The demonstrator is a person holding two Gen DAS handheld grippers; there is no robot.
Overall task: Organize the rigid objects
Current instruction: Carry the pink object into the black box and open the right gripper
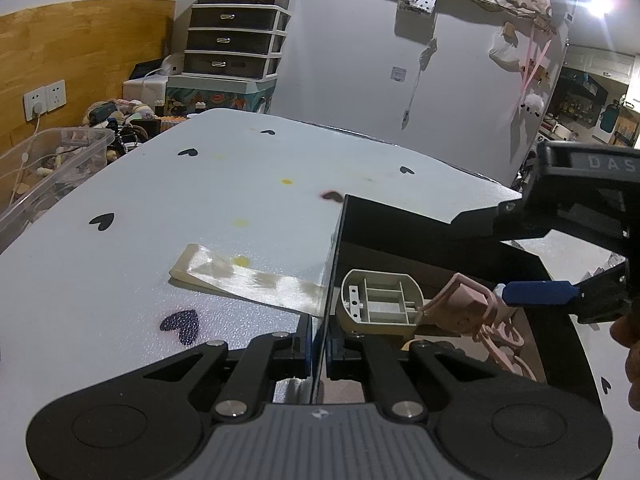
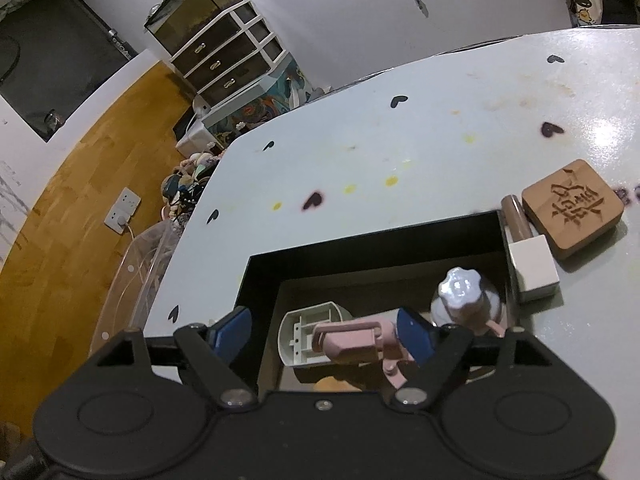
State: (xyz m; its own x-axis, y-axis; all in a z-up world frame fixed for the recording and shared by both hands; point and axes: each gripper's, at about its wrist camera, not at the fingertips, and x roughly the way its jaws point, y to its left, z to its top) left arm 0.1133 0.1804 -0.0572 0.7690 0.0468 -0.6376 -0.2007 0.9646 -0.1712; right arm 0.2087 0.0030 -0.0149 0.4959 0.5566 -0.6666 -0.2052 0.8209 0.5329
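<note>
Matte black box (image 2: 360,248) (thin, rectangular walls)

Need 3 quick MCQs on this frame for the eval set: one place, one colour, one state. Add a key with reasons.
1. The carved wooden block lies:
A. on the table, outside the black box
B. inside the box
C. on the floor

2. The clip-like item lying in the box is:
A. green
B. yellow
C. pink

3. The left gripper is:
A. open, above the table
B. shut on the black box's wall
C. open, inside the box

Key:
1 A: the right wrist view shows the block on the tabletop beyond the box's right wall.
2 C: it shows pink in both views.
3 B: in the left wrist view the jaws pinch the thin wall between them.
</note>
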